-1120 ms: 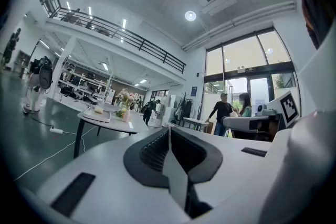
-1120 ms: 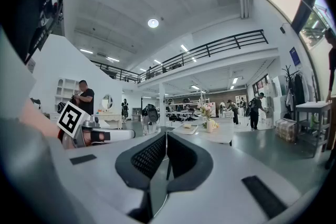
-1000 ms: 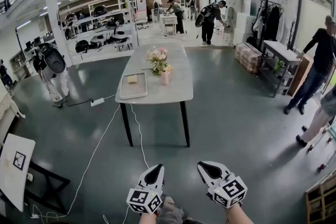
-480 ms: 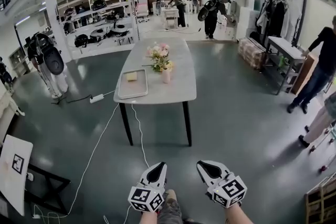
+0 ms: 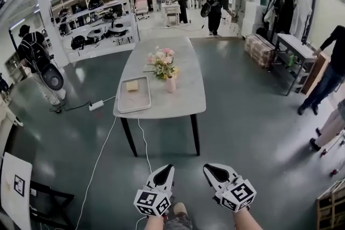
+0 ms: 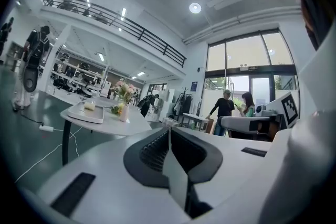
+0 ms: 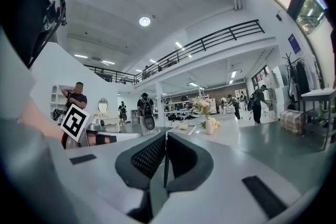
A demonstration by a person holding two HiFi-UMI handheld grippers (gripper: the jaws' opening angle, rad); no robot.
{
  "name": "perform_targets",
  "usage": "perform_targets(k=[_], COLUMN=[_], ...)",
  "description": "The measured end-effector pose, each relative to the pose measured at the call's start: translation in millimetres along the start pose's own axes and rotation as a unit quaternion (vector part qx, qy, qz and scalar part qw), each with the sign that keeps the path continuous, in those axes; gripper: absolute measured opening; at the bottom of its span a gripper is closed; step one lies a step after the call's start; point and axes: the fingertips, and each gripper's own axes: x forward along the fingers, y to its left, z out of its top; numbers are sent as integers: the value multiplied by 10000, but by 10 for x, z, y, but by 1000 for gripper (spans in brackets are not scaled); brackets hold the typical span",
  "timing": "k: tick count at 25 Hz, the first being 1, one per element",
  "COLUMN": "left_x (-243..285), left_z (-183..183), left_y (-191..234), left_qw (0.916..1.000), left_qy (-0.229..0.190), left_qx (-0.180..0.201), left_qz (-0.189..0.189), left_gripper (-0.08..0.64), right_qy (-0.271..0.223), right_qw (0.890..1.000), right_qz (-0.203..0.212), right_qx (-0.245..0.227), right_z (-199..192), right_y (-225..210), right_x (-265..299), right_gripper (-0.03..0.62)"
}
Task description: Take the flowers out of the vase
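Down at six o'clock, close against my body, I carry the white plastic left gripper (image 5: 163, 174) and the white plastic right gripper (image 5: 214, 174) side by side, noses aimed at twelve o'clock. Both pairs of fingers are pressed together with nothing between them. That suits this stage, I judge: there is nothing to hold yet, and closed jaws kept low and level stay out of my line of sight to the work. Between me and the job lies a stretch of grey-green polished floor (image 5: 242, 132), crossed at eleven o'clock by a thin white cable (image 5: 102, 153), with a white power strip (image 5: 97, 105) farther along at ten o'clock; I would keep my feet to the right of both. Beyond, at twelve o'clock, stands the grey round-cornered table on black legs (image 5: 180, 102), well apart from my fingers. On it the small pale pink vase (image 5: 171, 84) stands upright near the middle, and the pink and cream flowers (image 5: 161, 61) sit in it, leaning towards ten o'clock, so none has been taken out. Just beside the vase at nine o'clock lies a shallow grey rectangular tray (image 5: 133, 111) with a small yellow block (image 5: 132, 85) at its far end; its bare near part looks to me like the place meant for the stems. Since the vase looks narrow and light, I expect one gripper must steady it while the other lifts the bunch.
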Motion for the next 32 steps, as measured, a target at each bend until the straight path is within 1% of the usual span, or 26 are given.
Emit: perform_targets(k=[7,15,25,32], left_x=[382,571,678,883], left_z=[182,248,247,249], left_y=[462,970,1091,1240], left_qw=[9999,9998,9996,9996], left_qy=[61,144,147,184], left_qx=[-24,11,-73,-97], left_qz=[-136,-132,-221,-190], left_gripper=[26,26,25,26], right_qy=[51,30,133,135], right_qw=[9999,9999,9994,9995], right_qz=[97,-81,-304,-172], right_qx=[18,92,110,206], right_z=[50,72,-1,-21], right_y=[-127,-266,-436,-614], right_x=[635,1160,1339,1611], right_gripper=[26,26,26,26])
